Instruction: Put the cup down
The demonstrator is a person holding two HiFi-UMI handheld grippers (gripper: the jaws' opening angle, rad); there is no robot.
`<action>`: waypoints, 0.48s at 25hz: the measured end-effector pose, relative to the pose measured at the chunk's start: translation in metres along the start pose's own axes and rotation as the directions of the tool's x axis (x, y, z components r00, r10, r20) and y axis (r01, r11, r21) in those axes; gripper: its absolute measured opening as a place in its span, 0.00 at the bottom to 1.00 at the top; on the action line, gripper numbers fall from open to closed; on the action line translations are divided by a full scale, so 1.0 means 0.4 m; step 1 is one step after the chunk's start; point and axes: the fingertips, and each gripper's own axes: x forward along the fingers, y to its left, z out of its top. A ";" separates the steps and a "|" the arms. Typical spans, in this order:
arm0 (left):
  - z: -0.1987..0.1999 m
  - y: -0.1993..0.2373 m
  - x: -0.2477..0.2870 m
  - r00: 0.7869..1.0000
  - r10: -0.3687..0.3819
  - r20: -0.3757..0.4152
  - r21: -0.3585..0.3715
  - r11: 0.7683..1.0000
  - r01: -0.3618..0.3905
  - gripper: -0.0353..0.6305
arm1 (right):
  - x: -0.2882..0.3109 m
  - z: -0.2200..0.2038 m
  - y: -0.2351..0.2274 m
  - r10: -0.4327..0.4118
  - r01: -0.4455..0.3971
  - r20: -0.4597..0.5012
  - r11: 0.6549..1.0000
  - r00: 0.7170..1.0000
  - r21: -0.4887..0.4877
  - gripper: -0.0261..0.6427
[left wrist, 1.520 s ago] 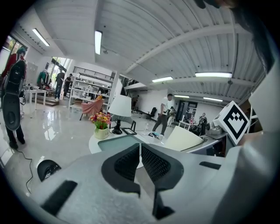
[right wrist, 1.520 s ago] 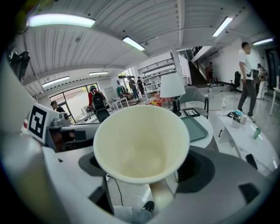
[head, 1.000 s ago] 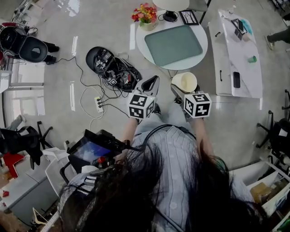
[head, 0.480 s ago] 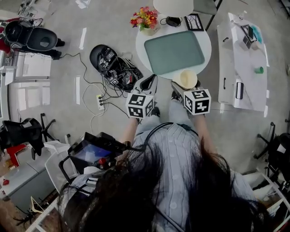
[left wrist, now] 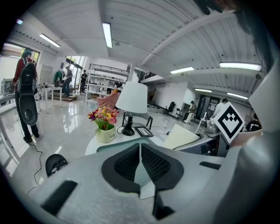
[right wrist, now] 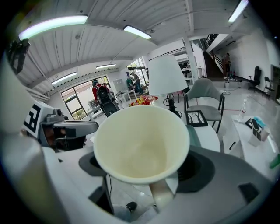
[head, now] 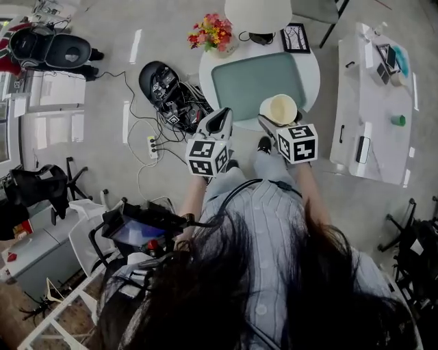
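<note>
A cream cup (head: 278, 109) with an empty inside (right wrist: 142, 142) hangs above the near edge of the round white table (head: 205, 75), beside the green mat (head: 256, 81). My right gripper (head: 268, 124) is shut on the cup. In the right gripper view its handle (right wrist: 162, 194) sits between the jaws and the mouth faces the camera. My left gripper (head: 217, 123) hovers to the cup's left over the table's near rim. Its black pads (left wrist: 151, 164) meet with nothing between them.
On the table stand a flower pot (head: 213, 33), a white lamp (head: 258, 12) and a picture frame (head: 295, 37). A tangle of cables and black gear (head: 168, 92) lies on the floor to the left. A long white desk (head: 376, 89) stands to the right.
The person has stepped toward the round table. Both grippers and the cup moved forward, and the cup now hangs over the table's near edge instead of over the floor.
</note>
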 end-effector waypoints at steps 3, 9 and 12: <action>0.009 0.004 0.022 1.000 0.028 -0.004 -0.003 1.000 -0.028 0.08 | 0.022 0.009 -0.030 0.018 -0.018 -0.011 1.000 1.000 -0.004 0.68; 0.024 -0.015 0.057 1.000 0.021 -0.014 0.017 1.000 -0.021 0.08 | 0.068 0.008 -0.072 0.026 -0.027 -0.042 0.999 0.999 -0.030 0.68; 0.023 -0.030 0.073 1.000 0.000 -0.022 0.046 0.999 0.002 0.08 | 0.093 0.006 -0.092 0.018 -0.021 -0.052 0.999 0.998 -0.048 0.68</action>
